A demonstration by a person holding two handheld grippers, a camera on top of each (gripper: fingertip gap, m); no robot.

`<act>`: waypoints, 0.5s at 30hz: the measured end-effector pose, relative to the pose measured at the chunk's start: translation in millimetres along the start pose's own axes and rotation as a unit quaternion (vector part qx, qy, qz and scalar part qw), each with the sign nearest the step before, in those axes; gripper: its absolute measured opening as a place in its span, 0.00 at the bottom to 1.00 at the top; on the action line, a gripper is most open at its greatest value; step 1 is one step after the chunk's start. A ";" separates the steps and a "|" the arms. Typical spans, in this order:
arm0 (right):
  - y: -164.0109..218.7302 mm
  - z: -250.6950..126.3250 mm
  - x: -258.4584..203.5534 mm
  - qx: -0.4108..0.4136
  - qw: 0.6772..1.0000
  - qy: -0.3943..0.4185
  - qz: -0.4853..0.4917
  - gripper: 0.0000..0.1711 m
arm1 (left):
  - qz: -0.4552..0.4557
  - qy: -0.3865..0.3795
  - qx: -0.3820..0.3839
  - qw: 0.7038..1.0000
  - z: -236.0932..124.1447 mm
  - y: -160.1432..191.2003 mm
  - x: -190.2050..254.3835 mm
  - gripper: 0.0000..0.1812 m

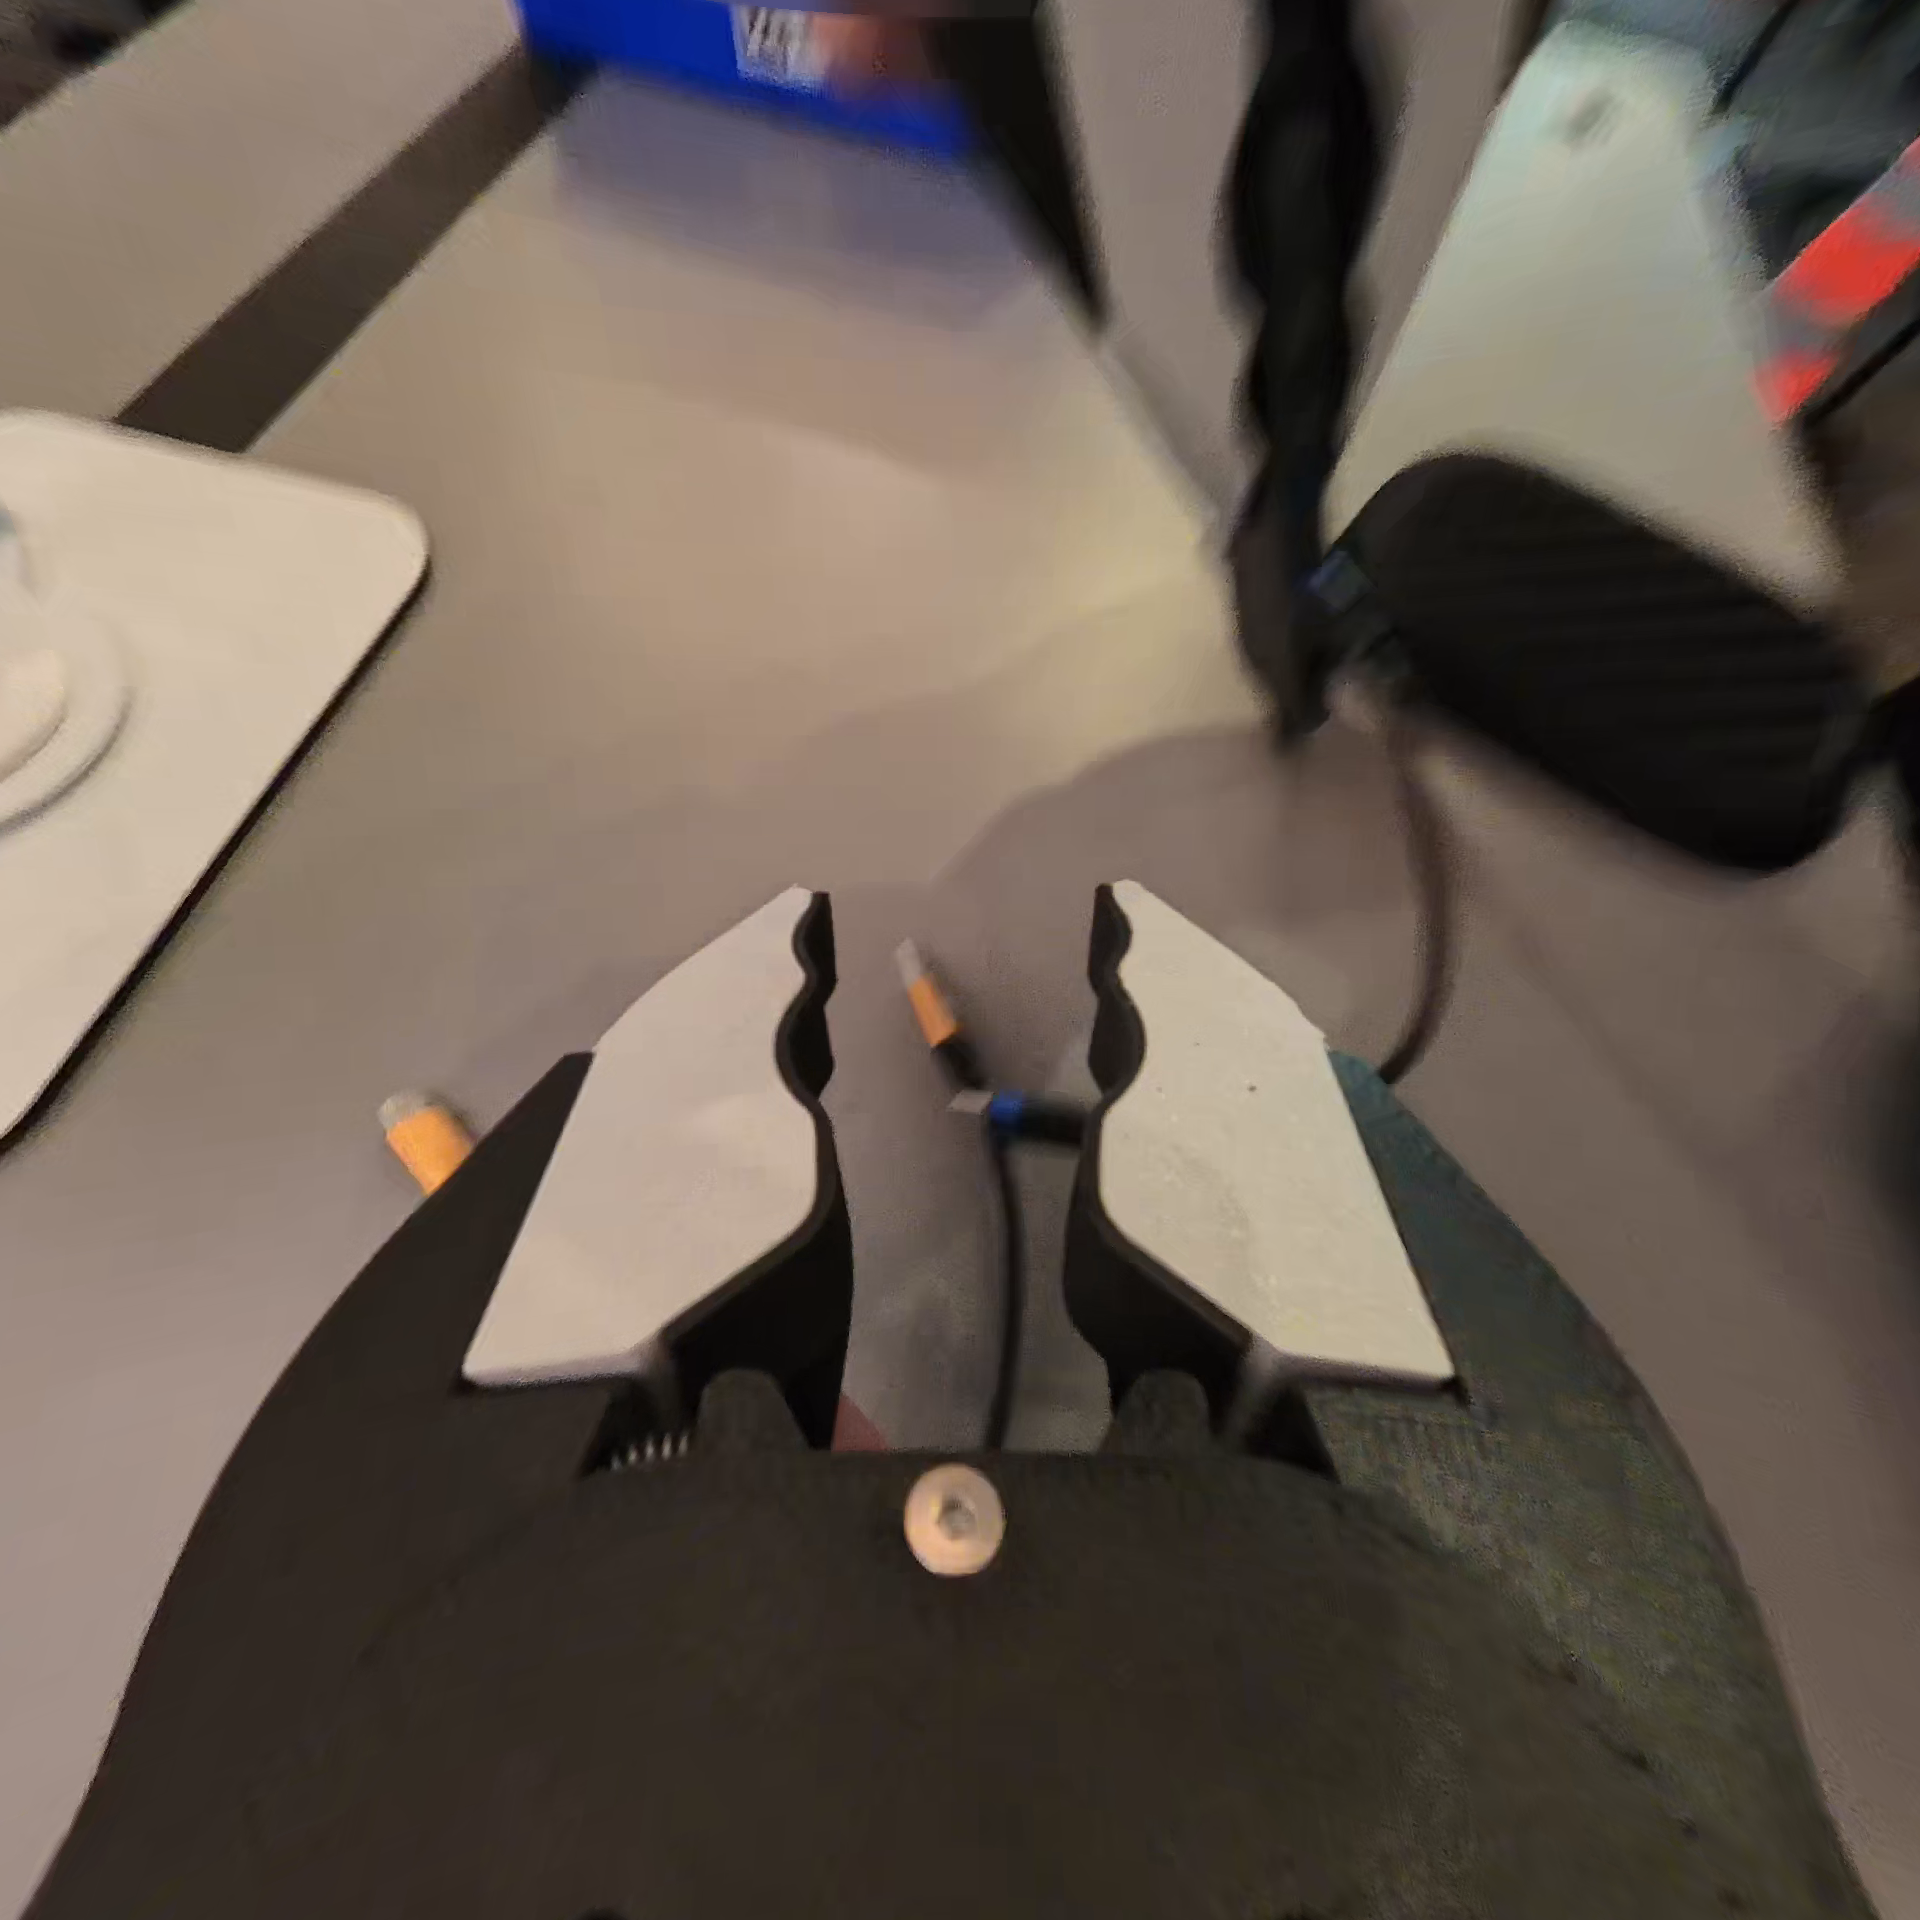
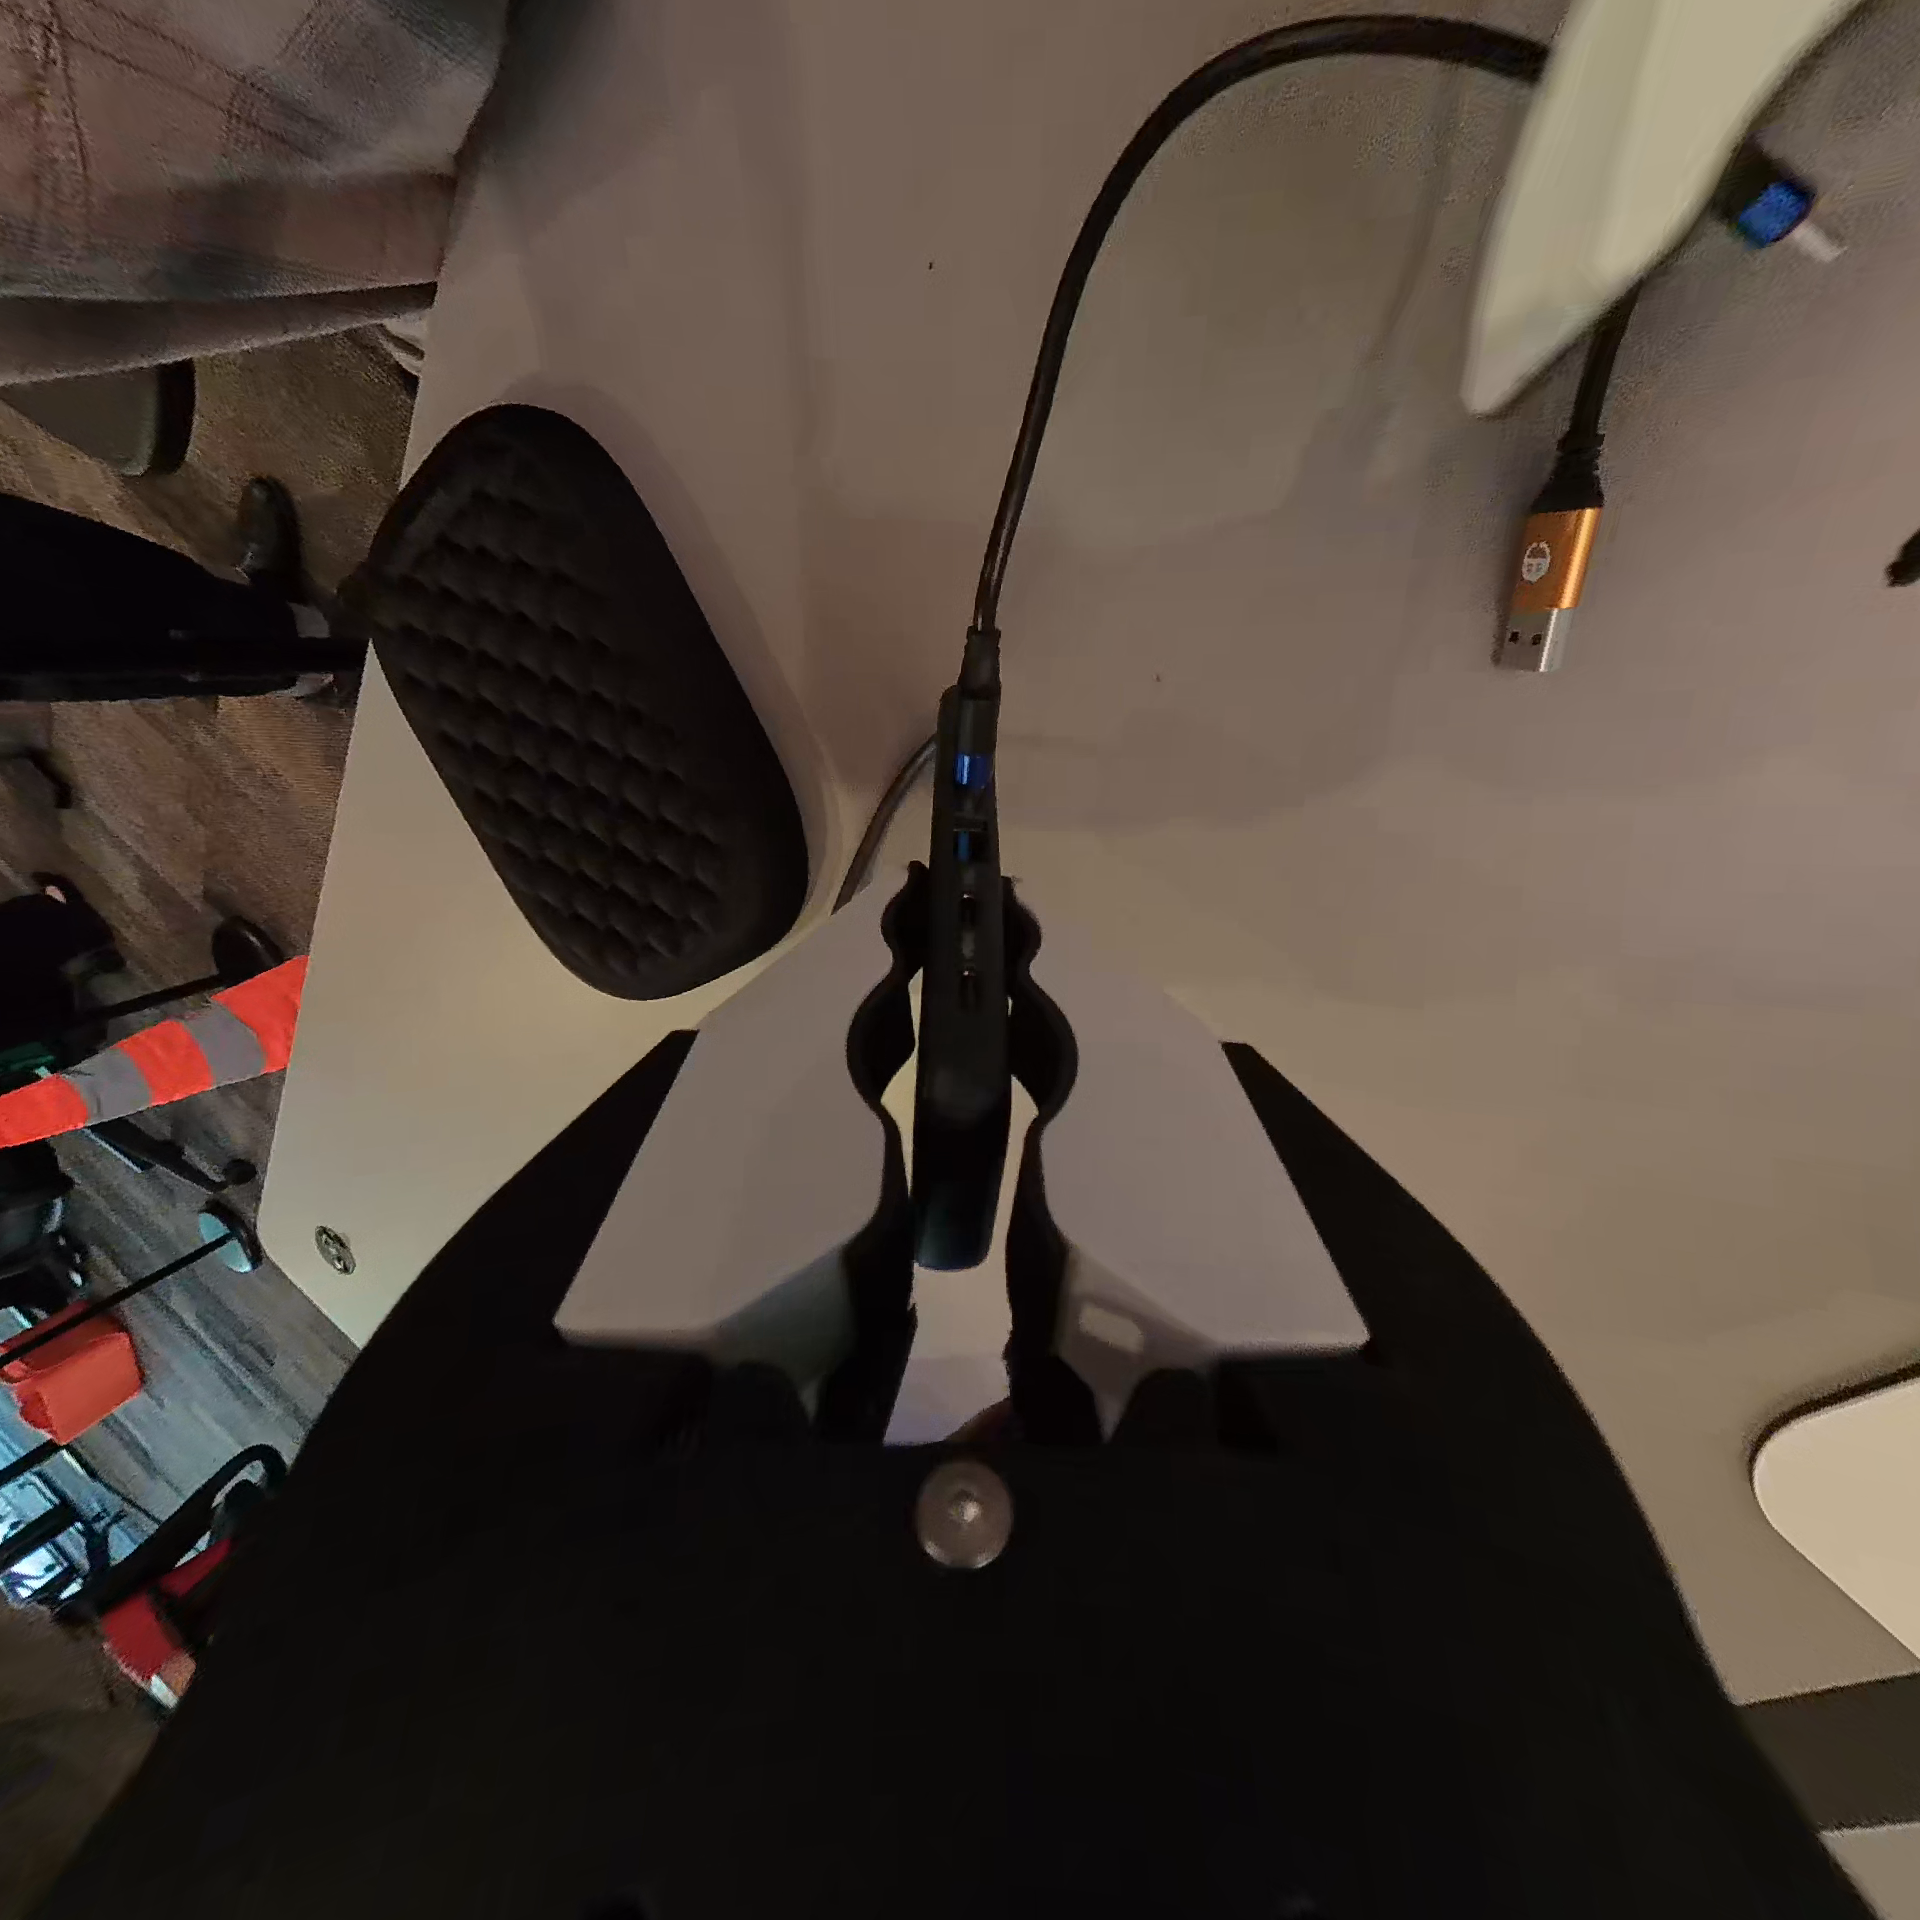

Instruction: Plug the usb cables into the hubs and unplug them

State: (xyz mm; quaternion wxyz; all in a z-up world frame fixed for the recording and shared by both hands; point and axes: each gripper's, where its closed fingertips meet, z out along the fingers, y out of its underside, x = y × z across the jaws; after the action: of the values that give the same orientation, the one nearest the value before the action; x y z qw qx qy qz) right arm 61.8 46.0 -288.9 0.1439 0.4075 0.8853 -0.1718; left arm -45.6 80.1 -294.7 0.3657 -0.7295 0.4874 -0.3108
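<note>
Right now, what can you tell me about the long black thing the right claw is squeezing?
It is a slim black plastic USB hub, a narrow stick seen edge-on with a row of small ports down its side. The right claw is shut on its middle, holding it above the pale grey table. A black cable with a blue-ringed plug is plugged into its far end and curves away.

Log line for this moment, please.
left tool: open, over orange plug | right tool: shut on hub | hub: one cable in
</note>
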 end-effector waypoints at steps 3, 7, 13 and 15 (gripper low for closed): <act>-2.5 0.2 2.8 0.009 1.000 -0.004 0.003 0.05 | 0.001 0.031 0.046 0.998 2.2 -40.3 23.2 0.30; -5.4 -7.8 7.2 0.036 0.999 -0.012 0.023 0.05 | 0.001 0.044 -0.015 0.999 41.1 -37.9 50.0 0.38; -12.9 -28.9 13.9 0.106 0.993 -0.013 0.045 0.06 | -0.060 0.047 -0.005 0.997 71.5 -34.7 55.2 0.19; -11.0 -30.0 16.8 0.099 0.994 -0.006 0.048 0.06 | -0.067 0.052 0.003 0.996 72.9 -37.7 56.4 0.09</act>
State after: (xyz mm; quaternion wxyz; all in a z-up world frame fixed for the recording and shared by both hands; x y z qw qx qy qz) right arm 39.3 63.2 -266.5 0.1165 0.4606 0.8425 -0.2539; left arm 50.4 53.6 -297.0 0.3206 -0.7421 0.4549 -0.3735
